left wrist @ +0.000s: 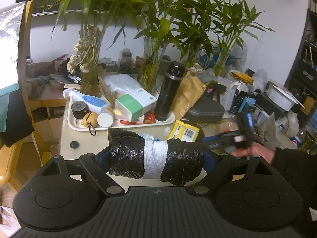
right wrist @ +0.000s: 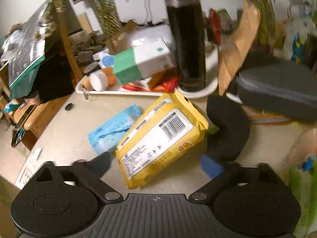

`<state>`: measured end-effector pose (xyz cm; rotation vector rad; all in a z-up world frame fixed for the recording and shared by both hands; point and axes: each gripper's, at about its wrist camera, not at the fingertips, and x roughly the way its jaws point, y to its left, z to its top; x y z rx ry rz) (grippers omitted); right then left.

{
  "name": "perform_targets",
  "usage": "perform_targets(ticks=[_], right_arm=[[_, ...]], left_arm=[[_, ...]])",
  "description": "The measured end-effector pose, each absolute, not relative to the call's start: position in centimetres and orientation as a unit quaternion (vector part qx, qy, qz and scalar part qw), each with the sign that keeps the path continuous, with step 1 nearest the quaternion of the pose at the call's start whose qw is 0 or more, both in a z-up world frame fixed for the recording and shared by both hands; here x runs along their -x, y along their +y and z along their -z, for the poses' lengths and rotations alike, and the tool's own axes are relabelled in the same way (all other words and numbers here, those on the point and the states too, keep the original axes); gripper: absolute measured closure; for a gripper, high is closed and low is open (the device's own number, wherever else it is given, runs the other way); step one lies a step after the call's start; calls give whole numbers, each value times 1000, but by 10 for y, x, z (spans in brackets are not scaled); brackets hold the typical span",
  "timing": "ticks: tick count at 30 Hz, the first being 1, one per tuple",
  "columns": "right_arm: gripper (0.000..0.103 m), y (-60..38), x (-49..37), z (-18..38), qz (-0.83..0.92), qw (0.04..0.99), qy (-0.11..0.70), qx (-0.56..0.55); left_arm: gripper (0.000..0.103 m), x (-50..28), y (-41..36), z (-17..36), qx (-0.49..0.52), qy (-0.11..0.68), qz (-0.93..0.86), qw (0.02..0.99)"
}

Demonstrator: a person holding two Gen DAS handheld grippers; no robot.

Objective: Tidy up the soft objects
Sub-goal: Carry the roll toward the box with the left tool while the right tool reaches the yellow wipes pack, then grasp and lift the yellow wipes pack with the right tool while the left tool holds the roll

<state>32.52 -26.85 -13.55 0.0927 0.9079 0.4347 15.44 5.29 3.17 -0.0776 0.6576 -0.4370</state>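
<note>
While our left tongs (left wrist: 156, 158) clamp the black roll (left wrist: 156, 158), right tongs (right wrist: 156, 166) gape.
We see the yellow pack (right wrist: 160, 134) between their fingers, untouched, on the desk (right wrist: 65, 134).

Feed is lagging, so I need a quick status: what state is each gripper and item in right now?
left gripper: shut on black bundle
black bundle: held crosswise, white band around middle
right gripper: open, holding nothing
yellow pack: flat on table, label up
blue pack: flat, beside yellow pack
black flask: upright in tray, capped
</note>
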Motion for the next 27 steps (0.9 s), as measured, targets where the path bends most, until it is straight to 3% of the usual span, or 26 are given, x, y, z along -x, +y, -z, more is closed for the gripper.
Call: perform_targets(ticks=[3, 10, 17, 27], right_arm=[[31, -270, -337, 148, -192, 868, 455, -61], [44, -274, -352, 166, -196, 852, 470, -121], [71, -278, -350, 162, -206, 843, 476, -142], [77, -297, -327, 137, -246, 835, 489, -59]], left_arm=[[17, -152, 54, -31, 39, 318, 216, 922], [17, -150, 53, -28, 41, 321, 217, 921], [17, -146, 45, -22, 43, 329, 228, 915], [17, -138, 38, -22, 40, 330, 245, 911]])
